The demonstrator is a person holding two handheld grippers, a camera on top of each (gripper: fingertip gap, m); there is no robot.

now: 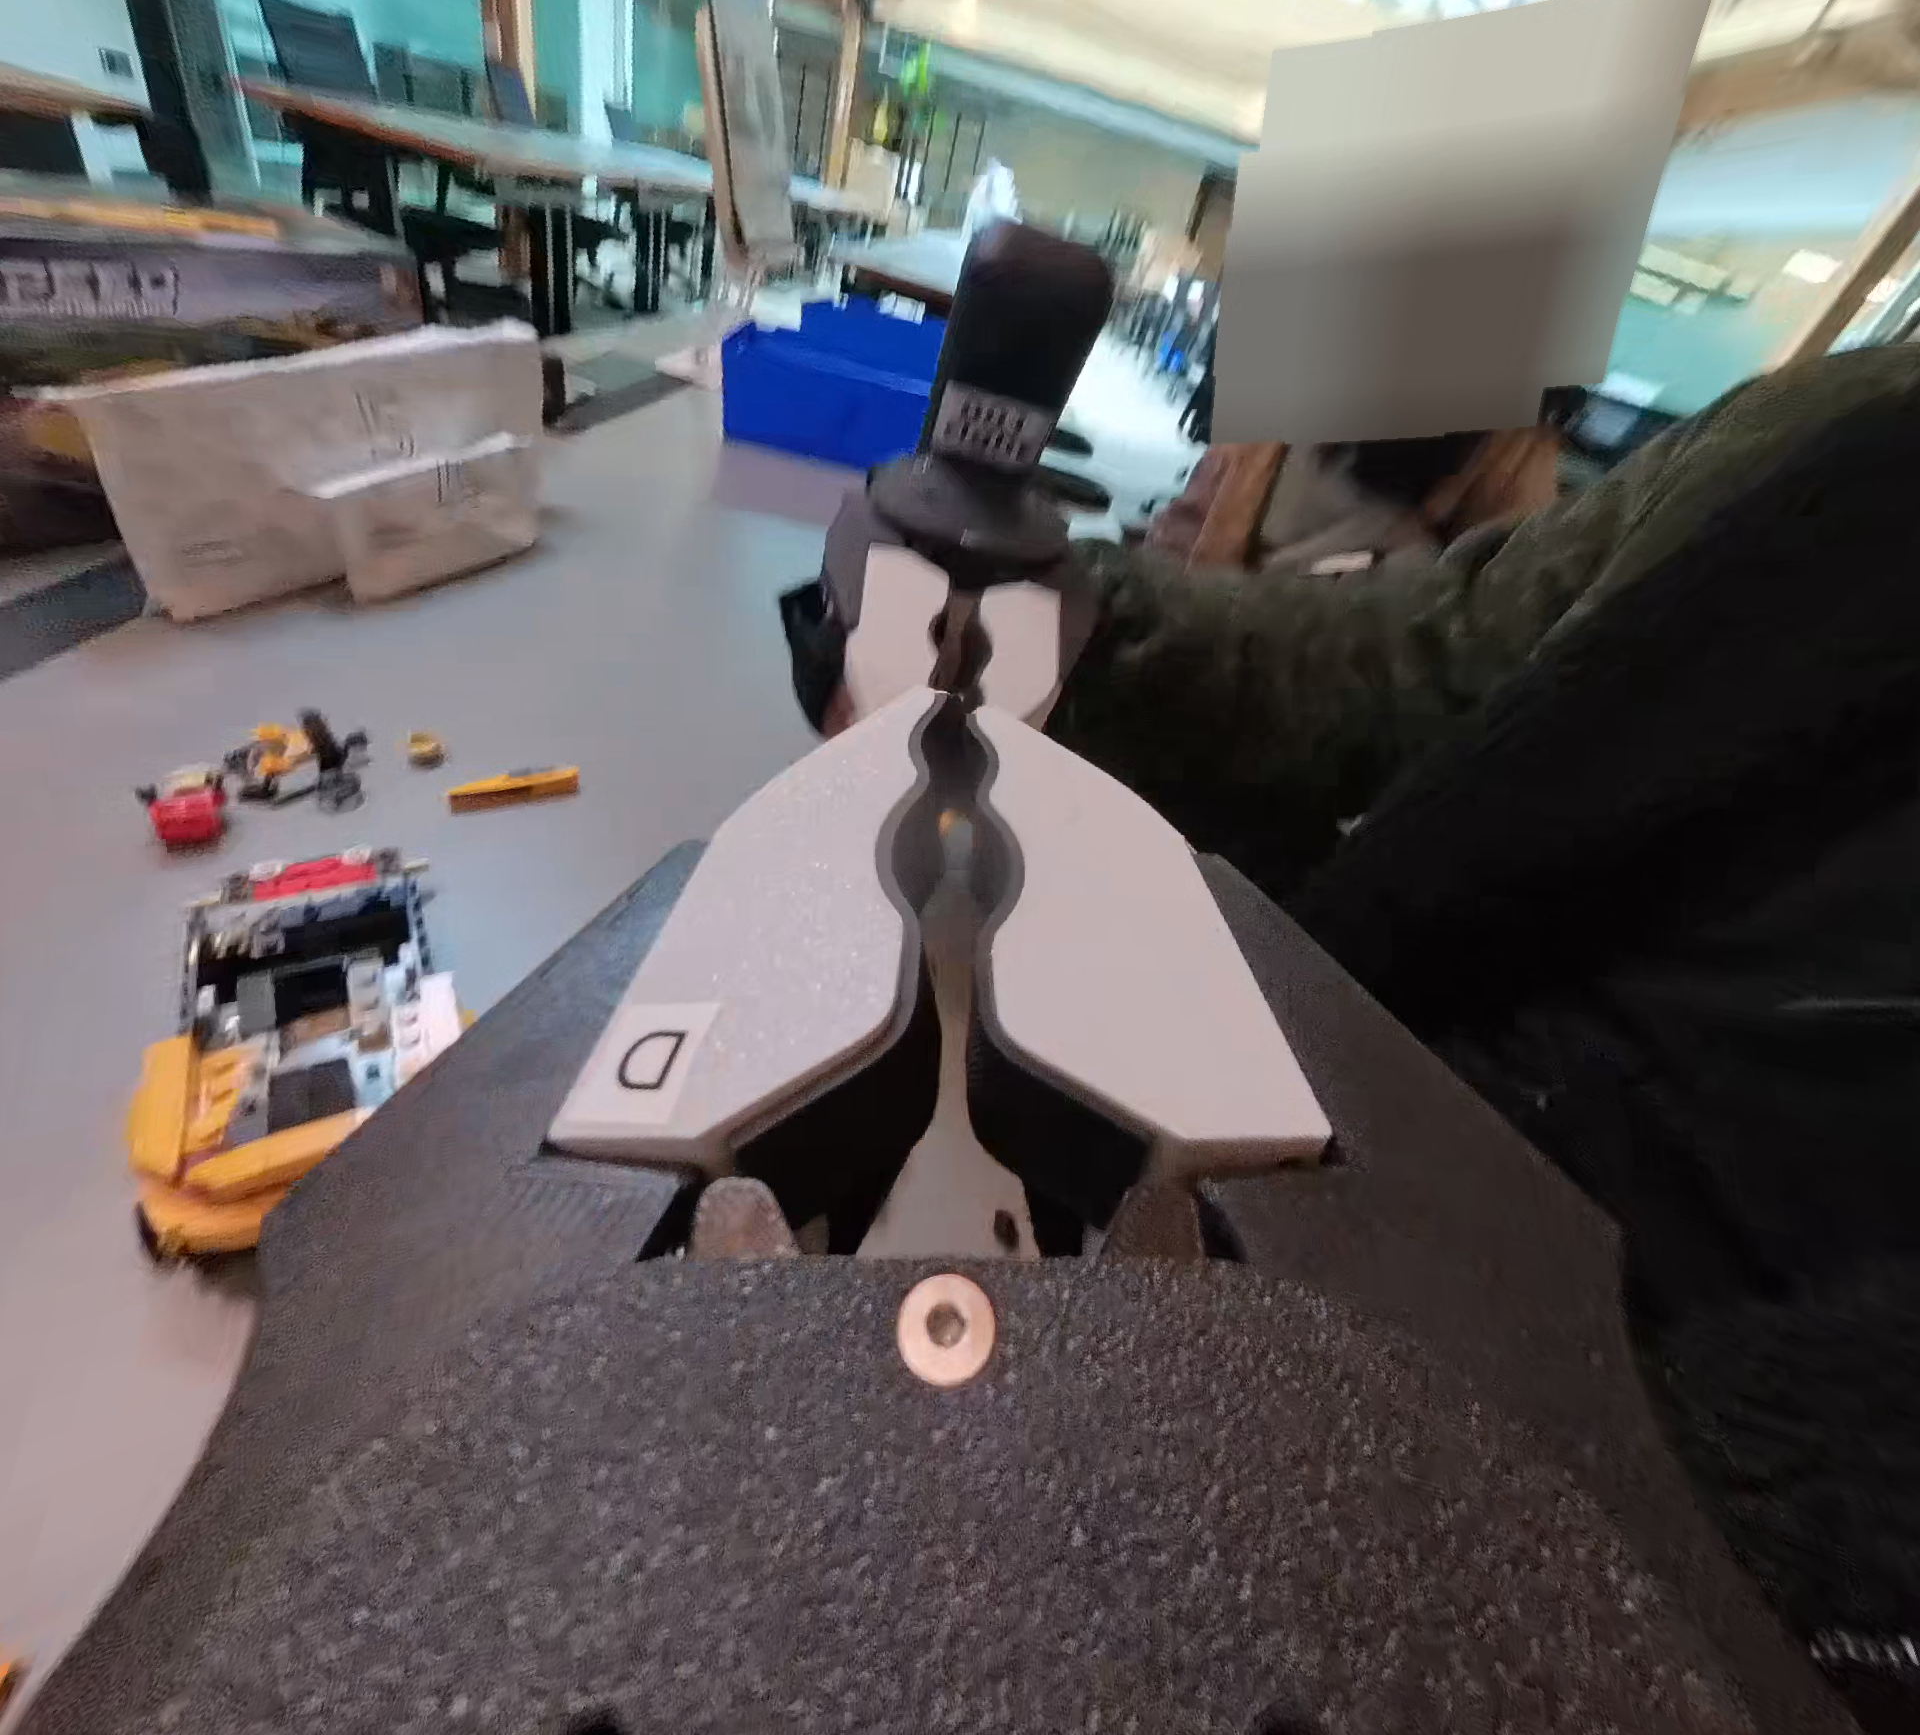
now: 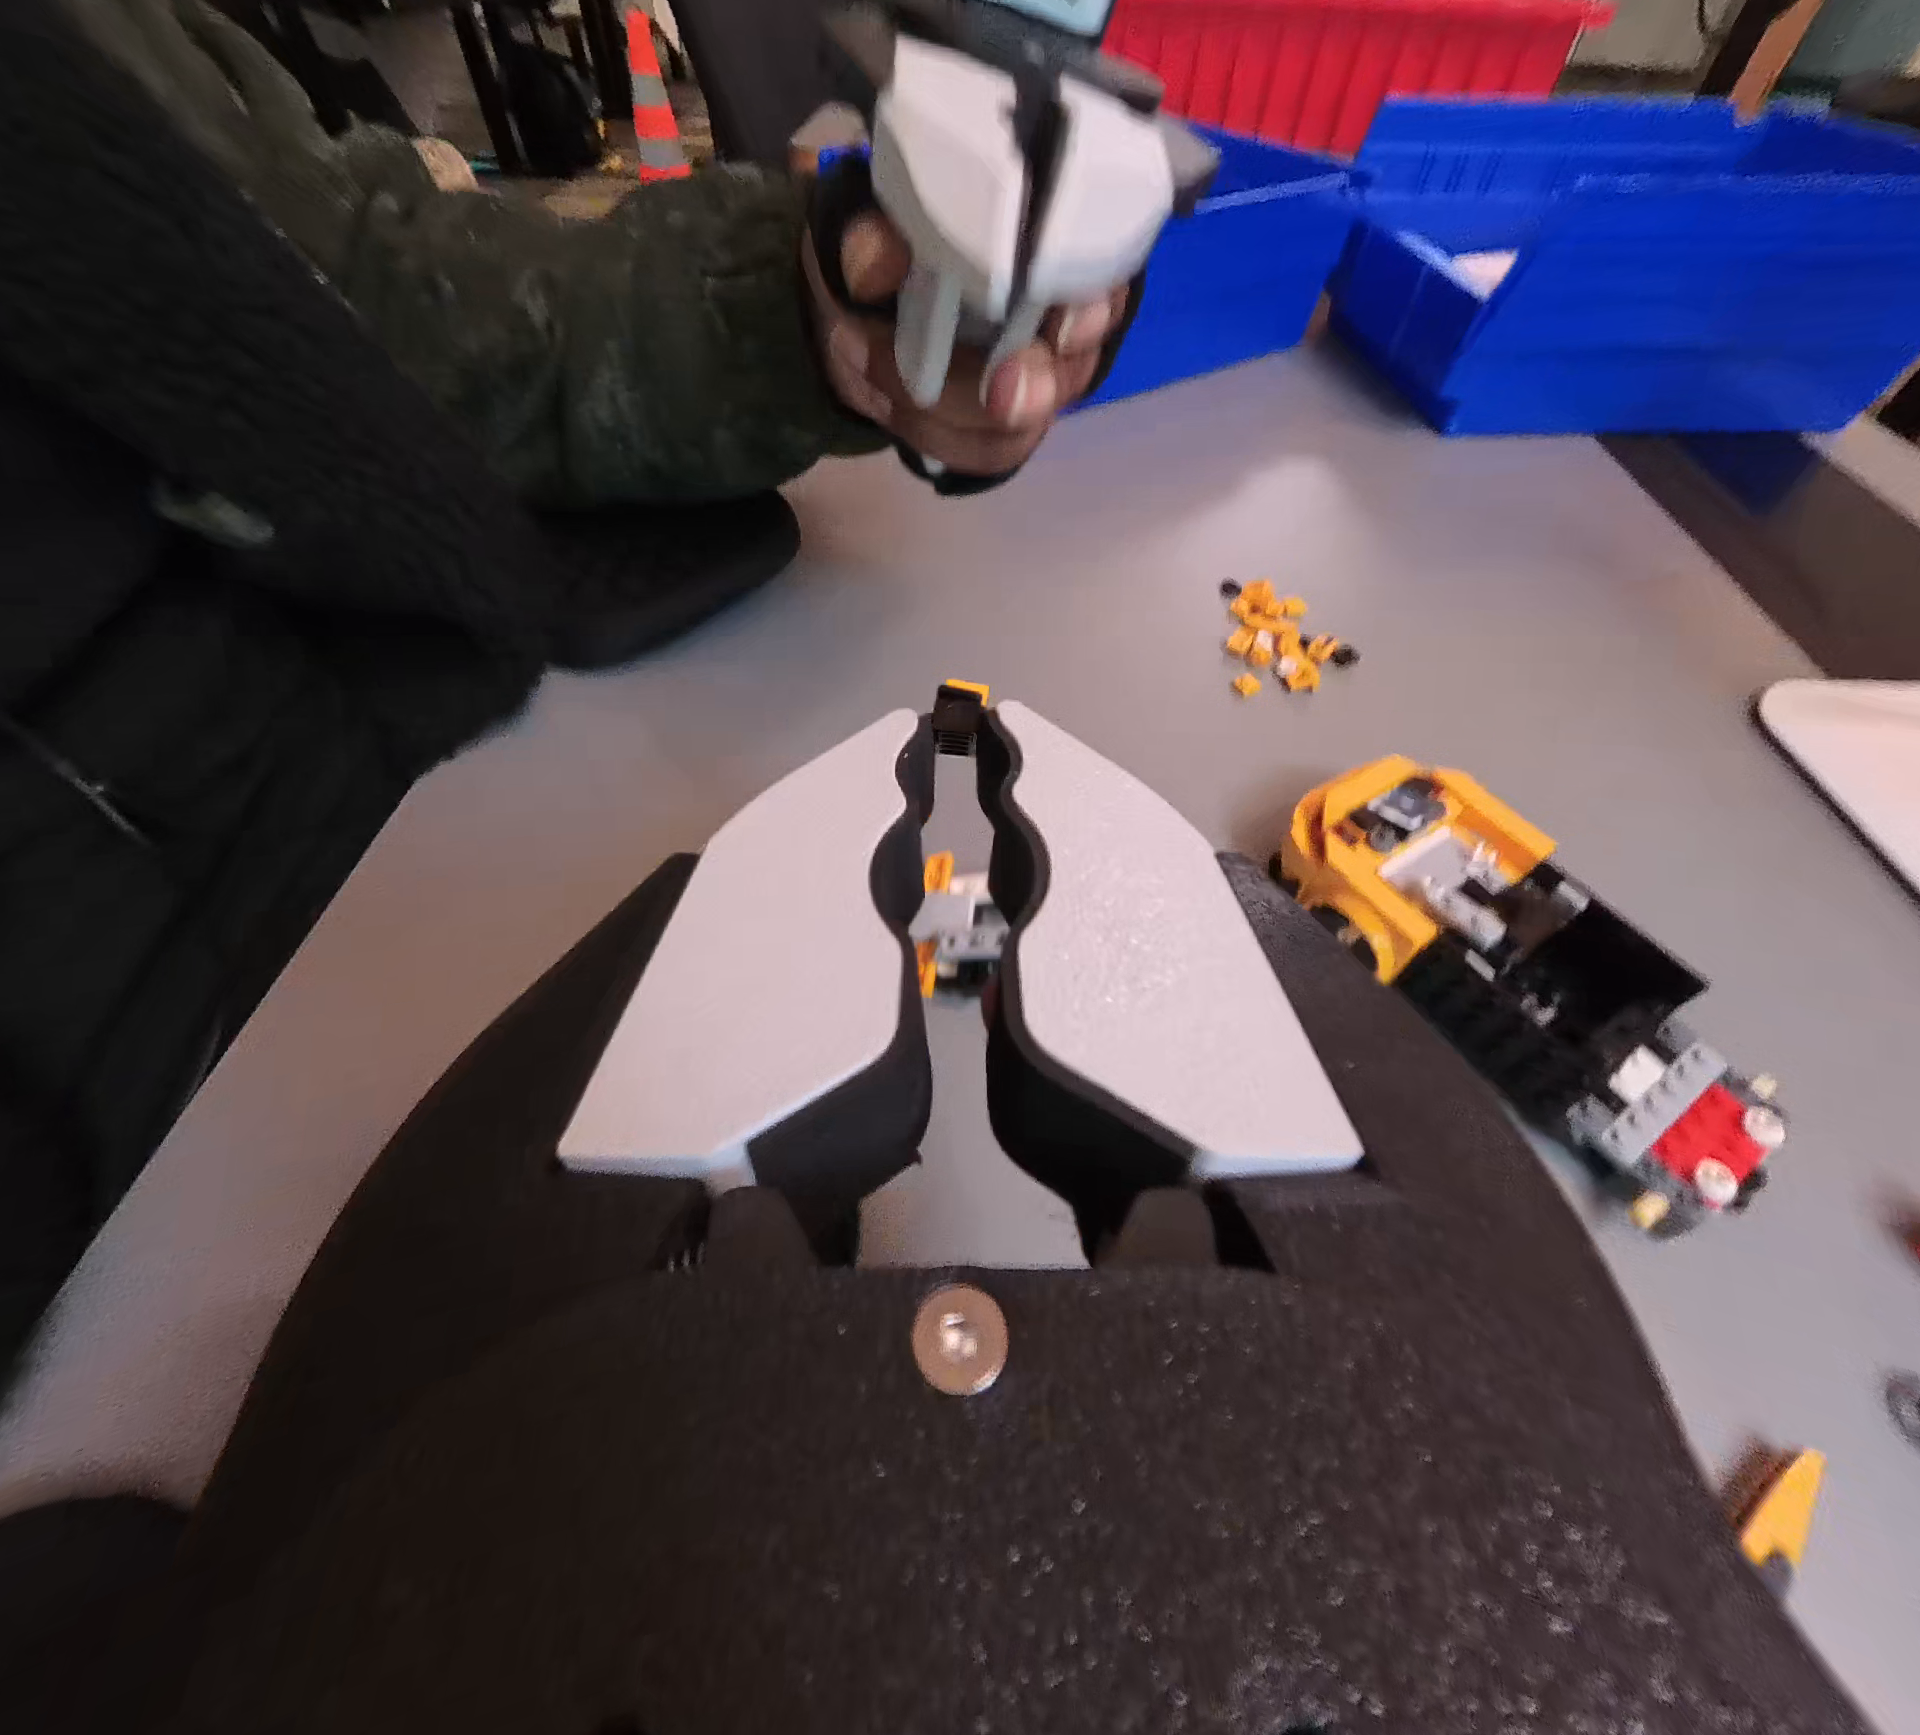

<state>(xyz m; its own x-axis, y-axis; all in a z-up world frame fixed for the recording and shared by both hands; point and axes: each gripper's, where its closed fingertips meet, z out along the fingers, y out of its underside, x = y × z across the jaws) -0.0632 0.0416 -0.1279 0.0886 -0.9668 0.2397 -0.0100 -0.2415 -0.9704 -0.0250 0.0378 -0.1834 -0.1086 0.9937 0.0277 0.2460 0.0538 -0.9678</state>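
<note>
Two tongs are raised above a grey counter (image 2: 1143,522) and face each other. Left tongs (image 1: 948,698): tips together, nothing visible between them; in the right wrist view they hang high and beyond the right tongs, pointing back toward them. Right tongs (image 2: 958,729): clamped at the very tips on a small black brick (image 2: 954,727) with an orange piece (image 2: 961,690) at its far end. The brick's long axis runs along the fingers, so the orange end projects forward, toward the left tongs. The two tips are well apart, the left tongs higher.

Below the right tongs, seen through the gap between the fingers, a small grey-and-orange assembly (image 2: 956,932) lies on the counter. To their right lies a yellow-and-black toy truck (image 2: 1496,947), its long axis slanting away to the right, red-and-grey end nearest the camera. Ahead and to the right, a heap of small orange bricks (image 2: 1278,636) lies on the counter; blue bins (image 2: 1621,272) stand beyond.

To the left of the left tongs lies the same truck (image 1: 281,1031), and farther off several loose parts: a red piece (image 1: 187,815), a black-and-yellow cluster (image 1: 301,760) and a yellow strip (image 1: 514,786). Paper bags (image 1: 312,459) stand beyond them. The right tongs are nearer the truck and the small assembly; the left tongs are nearer neither.
</note>
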